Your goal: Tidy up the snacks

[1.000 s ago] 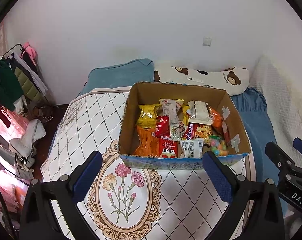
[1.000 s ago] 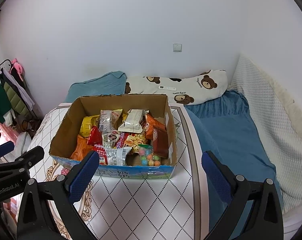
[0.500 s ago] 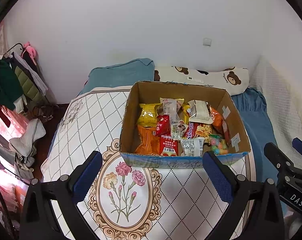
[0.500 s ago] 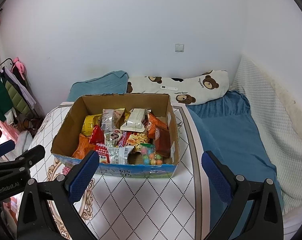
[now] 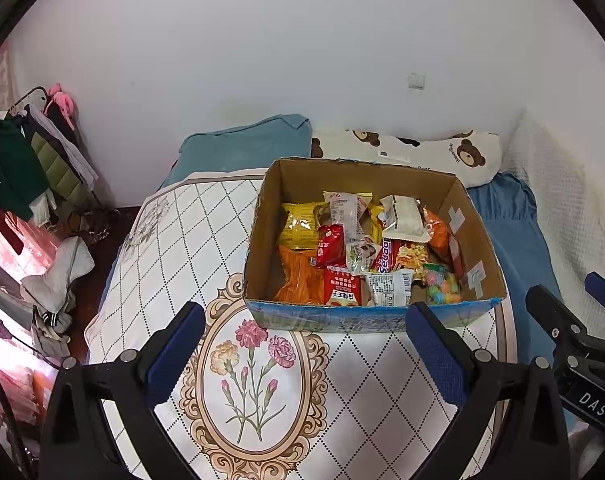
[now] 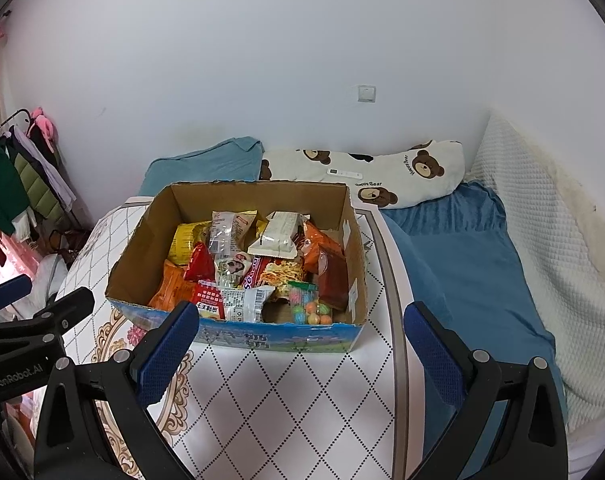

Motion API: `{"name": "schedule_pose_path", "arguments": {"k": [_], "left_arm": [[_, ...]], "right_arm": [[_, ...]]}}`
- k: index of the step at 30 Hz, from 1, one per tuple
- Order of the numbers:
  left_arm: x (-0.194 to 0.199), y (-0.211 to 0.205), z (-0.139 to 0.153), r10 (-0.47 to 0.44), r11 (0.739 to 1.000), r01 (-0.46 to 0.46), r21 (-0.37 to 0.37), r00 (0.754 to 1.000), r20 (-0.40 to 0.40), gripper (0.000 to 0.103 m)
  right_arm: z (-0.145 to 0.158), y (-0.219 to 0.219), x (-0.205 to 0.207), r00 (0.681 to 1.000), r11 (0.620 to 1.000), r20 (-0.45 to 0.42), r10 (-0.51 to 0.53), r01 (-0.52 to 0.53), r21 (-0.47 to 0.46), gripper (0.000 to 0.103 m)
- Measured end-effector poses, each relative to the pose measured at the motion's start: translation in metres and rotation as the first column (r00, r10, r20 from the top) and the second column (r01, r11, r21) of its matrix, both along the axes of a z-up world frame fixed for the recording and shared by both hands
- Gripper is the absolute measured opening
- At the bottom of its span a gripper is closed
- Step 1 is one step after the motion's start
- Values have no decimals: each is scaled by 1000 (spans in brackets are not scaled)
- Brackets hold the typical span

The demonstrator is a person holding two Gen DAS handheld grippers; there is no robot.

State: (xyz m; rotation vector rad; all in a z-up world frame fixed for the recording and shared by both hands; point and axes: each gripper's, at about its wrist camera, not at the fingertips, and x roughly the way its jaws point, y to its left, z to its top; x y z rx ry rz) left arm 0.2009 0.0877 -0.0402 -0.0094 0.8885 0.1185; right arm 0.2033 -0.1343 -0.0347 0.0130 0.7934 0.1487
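Note:
An open cardboard box (image 5: 262,248) (image 6: 140,246) sits on a white quilted cloth with a flower print (image 5: 254,364). Inside lie several snack packets: a yellow bag (image 5: 298,226), a red packet (image 5: 331,246), an orange bag (image 5: 298,280), a white packet (image 5: 404,216) and a clear bag of coloured candy balls (image 5: 442,286) (image 6: 308,306). My left gripper (image 5: 304,348) hangs open just short of the box's near wall, nothing between its fingers. My right gripper (image 6: 298,344) is also open and empty, near the box's front right.
Behind the box lie a teal pillow (image 5: 242,148) and a bear-print pillow (image 6: 382,176) with a white remote (image 6: 344,173) on it. A blue sheet (image 6: 462,280) and a white blanket (image 6: 562,260) fill the right. A clothes rack (image 5: 26,160) stands at left.
Both views have shifted slightly, with the box sitting a touch higher in the right wrist view. The grippers stay open and nothing in the box has moved.

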Motion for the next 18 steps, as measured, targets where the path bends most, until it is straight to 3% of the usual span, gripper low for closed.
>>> {"name": "schedule_pose_path", "arguments": {"k": [18], "left_arm": [[2, 3, -6, 10, 1000, -10, 6, 1000, -5, 102]], "right_arm": [[-2, 0, 1, 1000, 1000, -2, 2, -2, 2, 103]]}}
